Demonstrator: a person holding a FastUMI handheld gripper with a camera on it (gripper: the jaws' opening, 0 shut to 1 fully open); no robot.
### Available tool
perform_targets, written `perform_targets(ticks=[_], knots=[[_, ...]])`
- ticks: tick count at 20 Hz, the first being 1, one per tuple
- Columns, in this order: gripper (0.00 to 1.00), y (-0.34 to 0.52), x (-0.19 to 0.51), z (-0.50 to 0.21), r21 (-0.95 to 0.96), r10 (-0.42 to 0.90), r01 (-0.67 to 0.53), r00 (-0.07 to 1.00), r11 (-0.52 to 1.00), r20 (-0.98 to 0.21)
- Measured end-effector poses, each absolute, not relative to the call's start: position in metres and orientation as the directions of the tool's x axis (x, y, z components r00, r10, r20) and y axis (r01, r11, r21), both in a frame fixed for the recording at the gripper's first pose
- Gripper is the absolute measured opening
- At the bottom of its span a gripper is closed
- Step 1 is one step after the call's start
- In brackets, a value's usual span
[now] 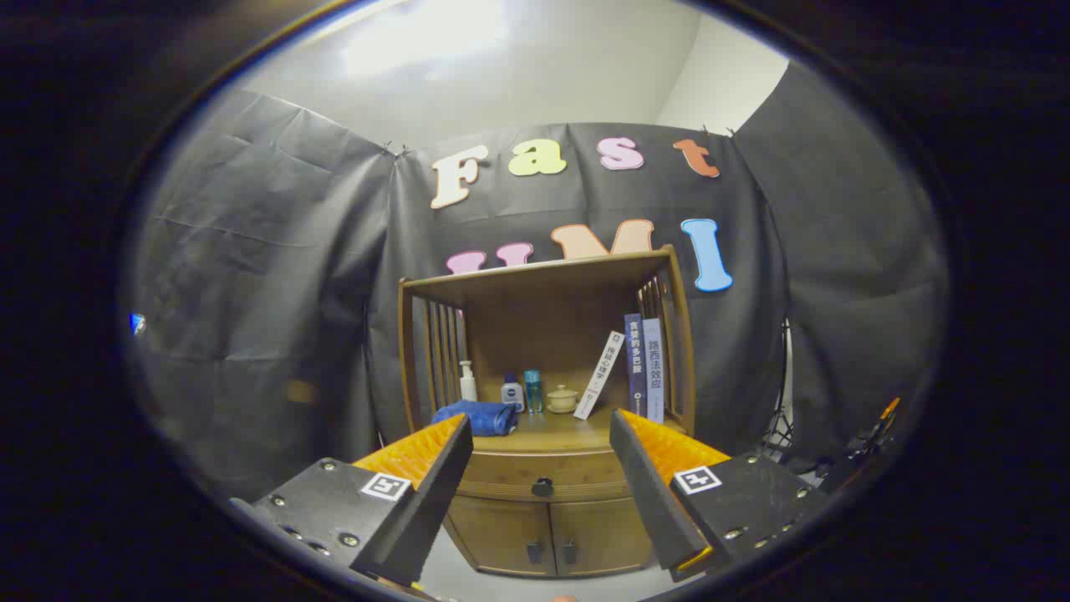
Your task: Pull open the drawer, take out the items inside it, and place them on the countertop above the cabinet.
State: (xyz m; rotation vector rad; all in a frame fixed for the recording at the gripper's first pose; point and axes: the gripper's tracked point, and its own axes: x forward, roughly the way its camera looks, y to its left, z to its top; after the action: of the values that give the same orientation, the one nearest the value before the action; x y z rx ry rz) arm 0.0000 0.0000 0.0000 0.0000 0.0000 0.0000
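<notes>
A wooden cabinet [547, 510] stands ahead against the booth's wall. Its drawer [501, 475] is closed, with a dark knob [542, 487] at the middle of its front. The countertop [560, 433] lies above the drawer, under a slatted shelf frame. My gripper [542, 435] is open, its two fingers spread wide and held well short of the cabinet. The knob sits between the fingers, a little below their tips. Nothing is held between them. The drawer's contents are hidden.
On the countertop lie a folded blue towel [476, 415], a pump bottle [467, 382], a small white and blue bottle [512, 393], a blue bottle [532, 390], a small lidded pot [562, 399] and three books [642, 368]. Two lower doors [547, 537] sit under the drawer.
</notes>
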Motion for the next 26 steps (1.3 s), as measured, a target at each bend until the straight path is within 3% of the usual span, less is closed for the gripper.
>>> perform_targets(ticks=[18, 26], knots=[[0.99, 0.0, 0.014, -0.035, -0.023, -0.007, 0.006, 1.0, 1.0, -0.03], [0.99, -0.01, 0.066, -0.101, -0.074, -0.049, 0.046, 0.998, 0.996, -0.048]])
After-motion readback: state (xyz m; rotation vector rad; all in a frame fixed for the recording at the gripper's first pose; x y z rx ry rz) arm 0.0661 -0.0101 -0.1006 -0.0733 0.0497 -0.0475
